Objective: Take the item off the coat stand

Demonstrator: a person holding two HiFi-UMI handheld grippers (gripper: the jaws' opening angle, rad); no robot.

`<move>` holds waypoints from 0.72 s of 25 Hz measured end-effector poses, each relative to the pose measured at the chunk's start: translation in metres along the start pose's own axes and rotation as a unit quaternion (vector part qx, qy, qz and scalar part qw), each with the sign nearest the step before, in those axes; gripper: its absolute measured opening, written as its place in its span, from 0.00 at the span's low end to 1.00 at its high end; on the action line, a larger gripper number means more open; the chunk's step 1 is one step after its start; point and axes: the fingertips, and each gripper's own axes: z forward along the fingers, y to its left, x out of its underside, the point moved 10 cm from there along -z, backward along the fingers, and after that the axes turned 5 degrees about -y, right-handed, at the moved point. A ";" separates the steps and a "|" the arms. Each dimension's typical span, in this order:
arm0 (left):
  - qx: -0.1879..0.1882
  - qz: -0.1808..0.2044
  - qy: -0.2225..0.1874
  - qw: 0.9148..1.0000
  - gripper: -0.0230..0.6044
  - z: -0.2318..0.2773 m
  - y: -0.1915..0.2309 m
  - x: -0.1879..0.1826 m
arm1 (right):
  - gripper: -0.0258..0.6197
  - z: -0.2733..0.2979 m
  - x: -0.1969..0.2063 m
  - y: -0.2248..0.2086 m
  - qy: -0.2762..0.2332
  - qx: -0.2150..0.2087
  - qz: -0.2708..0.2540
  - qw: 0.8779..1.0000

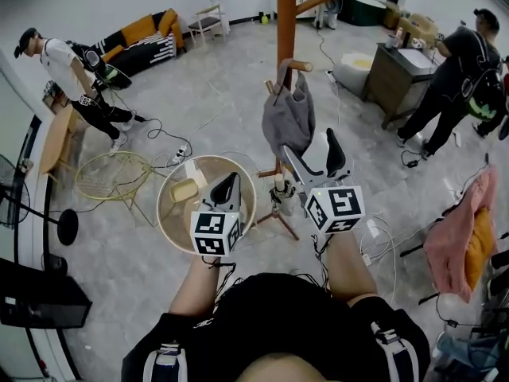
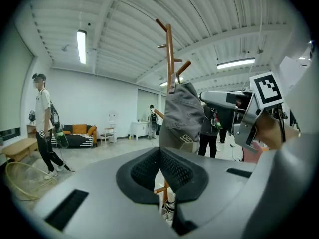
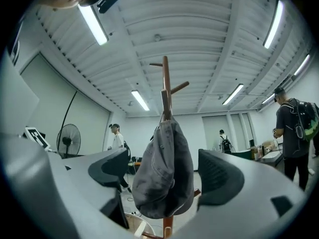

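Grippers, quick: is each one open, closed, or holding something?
Left gripper: closed, empty.
Right gripper: open; the grey cap shows between its fingers, not gripped.

Round table (image 1: 165, 213) beneath the left claw (image 1: 228, 181); yellow wire frame (image 1: 111, 177) to its left; sofa (image 1: 139, 34) far beyond.

The head view looks steeply down from head height onto the left gripper (image 1: 227, 181) and right gripper (image 1: 313, 156), with the grey fabric cap (image 1: 288, 122) on the tall orange-brown wooden coat stand (image 1: 285, 14) just beyond their tips. The left gripper view looks roughly level along its own jaws. Cap and stand lie ahead, right of them, with the right gripper at the frame's right. The right gripper view tilts up toward the ribbed white ceiling (image 3: 199, 44), close in, with the cap between its jaws. All three views share cap and stand.
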 end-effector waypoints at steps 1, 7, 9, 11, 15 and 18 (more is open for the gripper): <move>-0.009 -0.001 0.001 1.000 0.06 -0.002 0.002 0.001 | 0.73 0.006 0.004 0.000 0.010 -0.001 -0.006 1.000; -0.051 -0.003 0.004 0.999 0.06 -0.014 0.010 0.003 | 0.74 0.031 0.022 -0.006 0.059 0.013 -0.002 0.998; -0.064 -0.004 0.004 0.998 0.06 -0.019 0.012 0.003 | 0.74 0.037 0.026 -0.008 0.077 0.013 0.007 0.997; -0.074 -0.006 0.005 0.997 0.06 -0.023 0.012 0.003 | 0.73 0.042 0.031 -0.010 0.096 0.015 0.021 0.995; -0.088 -0.010 0.007 0.996 0.06 -0.030 0.010 0.007 | 0.59 0.046 0.039 -0.013 0.136 0.014 0.042 0.990; -0.091 -0.012 0.008 0.996 0.06 -0.034 0.008 0.008 | 0.42 0.044 0.039 -0.010 0.145 0.016 0.014 0.989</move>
